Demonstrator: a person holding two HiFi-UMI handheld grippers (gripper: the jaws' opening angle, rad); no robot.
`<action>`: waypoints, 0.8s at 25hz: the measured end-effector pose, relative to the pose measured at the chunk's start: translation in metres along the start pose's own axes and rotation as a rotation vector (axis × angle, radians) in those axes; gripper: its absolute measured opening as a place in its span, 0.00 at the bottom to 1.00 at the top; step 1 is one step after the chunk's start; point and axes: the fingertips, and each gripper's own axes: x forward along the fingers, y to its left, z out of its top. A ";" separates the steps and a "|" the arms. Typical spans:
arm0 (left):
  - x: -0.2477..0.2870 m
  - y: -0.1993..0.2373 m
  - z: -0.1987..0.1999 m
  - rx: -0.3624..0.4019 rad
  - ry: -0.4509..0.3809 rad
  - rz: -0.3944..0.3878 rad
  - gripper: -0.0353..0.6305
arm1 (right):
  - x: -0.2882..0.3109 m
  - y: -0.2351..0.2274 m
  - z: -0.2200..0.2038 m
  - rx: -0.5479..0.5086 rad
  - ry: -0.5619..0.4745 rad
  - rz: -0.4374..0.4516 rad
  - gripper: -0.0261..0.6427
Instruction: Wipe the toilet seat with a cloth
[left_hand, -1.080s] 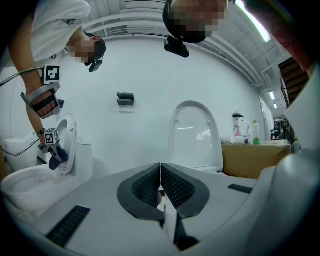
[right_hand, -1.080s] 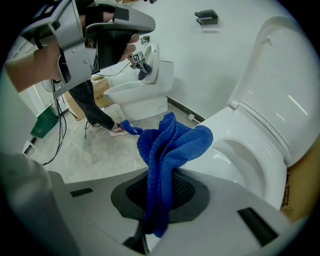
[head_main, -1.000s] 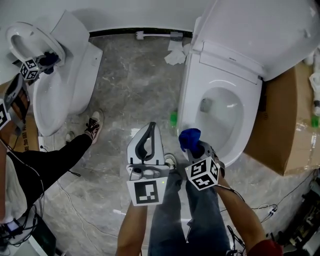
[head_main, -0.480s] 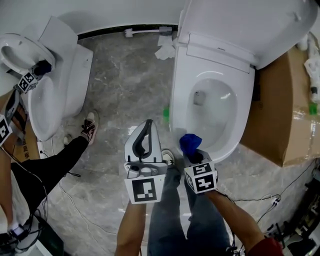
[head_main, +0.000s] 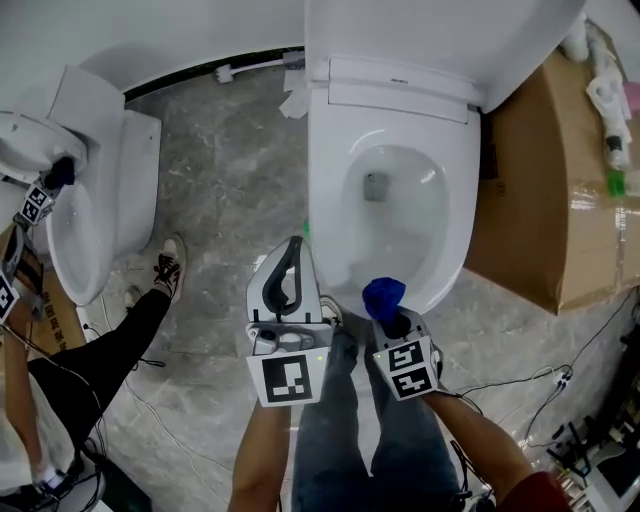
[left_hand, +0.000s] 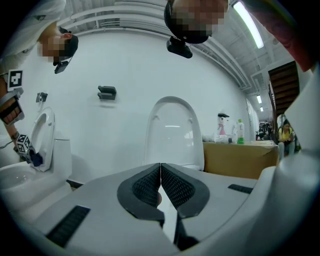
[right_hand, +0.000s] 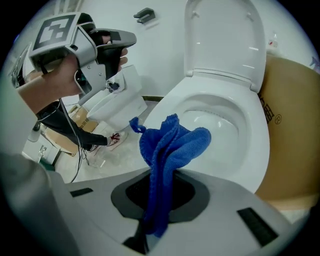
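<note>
The right gripper (right_hand: 159, 194) pinches a blue cloth (right_hand: 170, 142) between its jaws, at the front edge of the seat (head_main: 325, 215). The left gripper (left_hand: 160, 172), jaws pressed together on nothing, sits just left of that front edge.

Workshop-like room with toilets (head_main: 330, 200) and cardboard box (head_main: 520, 220).

Off-task items I log:
- second white toilet (head_main: 95, 220), far left
- cardboard box (head_main: 540, 230), right, with bottles (head_main: 608, 120) on top
- crumpled paper (head_main: 293, 100) on the grey marble floor (head_main: 220, 180) by the far wall
- bystander's leg (head_main: 100, 345) and sneaker (head_main: 166, 272), left
- cables (head_main: 562, 374), near right
</note>
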 end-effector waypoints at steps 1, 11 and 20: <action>0.002 -0.005 0.000 0.001 0.001 -0.008 0.08 | -0.003 -0.006 -0.003 -0.007 -0.003 -0.008 0.12; 0.020 -0.045 0.002 0.007 -0.003 -0.057 0.08 | -0.027 -0.072 -0.027 -0.041 -0.042 -0.119 0.12; 0.032 -0.060 0.001 0.007 0.004 -0.052 0.08 | -0.037 -0.124 -0.023 0.033 -0.079 -0.188 0.12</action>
